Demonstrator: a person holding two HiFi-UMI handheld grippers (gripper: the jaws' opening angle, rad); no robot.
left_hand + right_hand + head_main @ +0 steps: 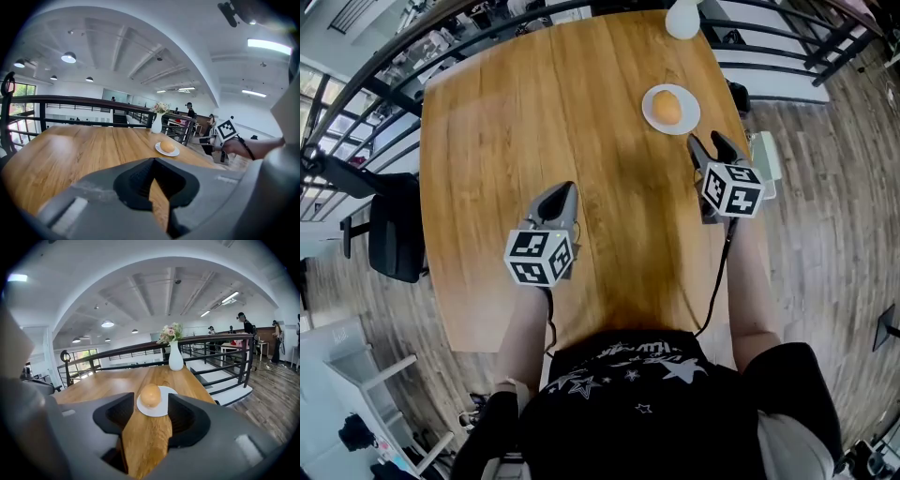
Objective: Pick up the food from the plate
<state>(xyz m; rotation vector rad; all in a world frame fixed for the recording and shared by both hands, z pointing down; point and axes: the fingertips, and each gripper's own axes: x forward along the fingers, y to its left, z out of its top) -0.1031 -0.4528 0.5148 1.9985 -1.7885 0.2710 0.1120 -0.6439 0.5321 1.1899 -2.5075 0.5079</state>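
While open, right claw point(709, 142) near food point(667, 108)

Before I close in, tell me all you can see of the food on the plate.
The food is one round, smooth, orange-tan lump, perhaps a bun or fruit; I cannot tell which. It looks whole and sits centred on a small white plate near the far right corner of the table. Only the plate touches it. The right gripper, jaws apart, points at it but is short of the plate.
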